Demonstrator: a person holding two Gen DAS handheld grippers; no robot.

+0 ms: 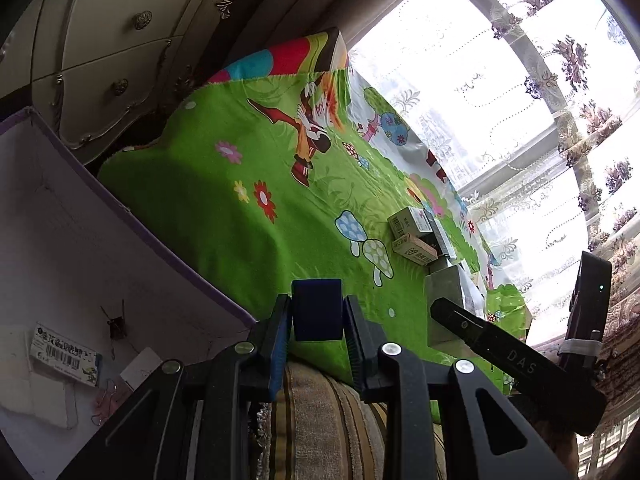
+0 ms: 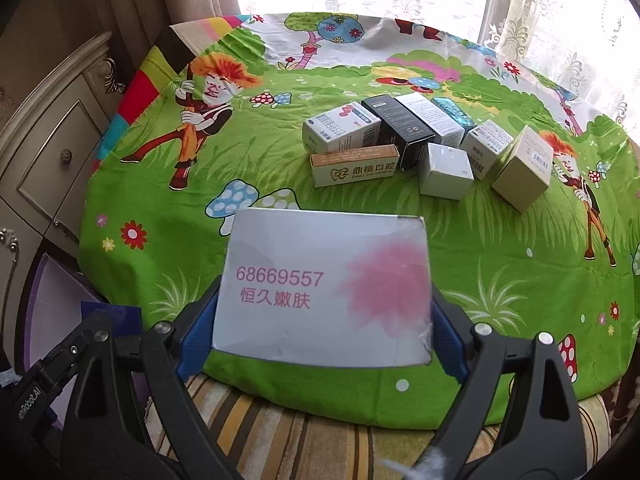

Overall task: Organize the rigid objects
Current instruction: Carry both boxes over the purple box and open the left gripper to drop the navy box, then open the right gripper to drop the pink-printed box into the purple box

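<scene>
My left gripper (image 1: pixel 318 320) is shut on a small dark blue box (image 1: pixel 316 300), held just past the rim of the open purple-edged bin (image 1: pixel 132 216). My right gripper (image 2: pixel 324 304) is shut on a wide white box (image 2: pixel 320 248) printed with pink digits and a pink flower. It holds that box over the near edge of the green cartoon tablecloth (image 2: pixel 160 220). Several small cartons (image 2: pixel 400 140) lie clustered at mid-table, among them a tan dental box (image 2: pixel 356 166) and a white cube (image 2: pixel 446 170). The blue box (image 2: pixel 114 312) also shows at lower left of the right wrist view.
The bin (image 2: pixel 52 292) stands left of the table and contains a barcoded pack (image 1: pixel 64 354) and white items. A cream cabinet (image 2: pixel 44 140) with drawers is at far left. Lace curtains (image 2: pixel 560 20) hang behind the table. A striped cushion (image 2: pixel 280 420) lies below the table's near edge.
</scene>
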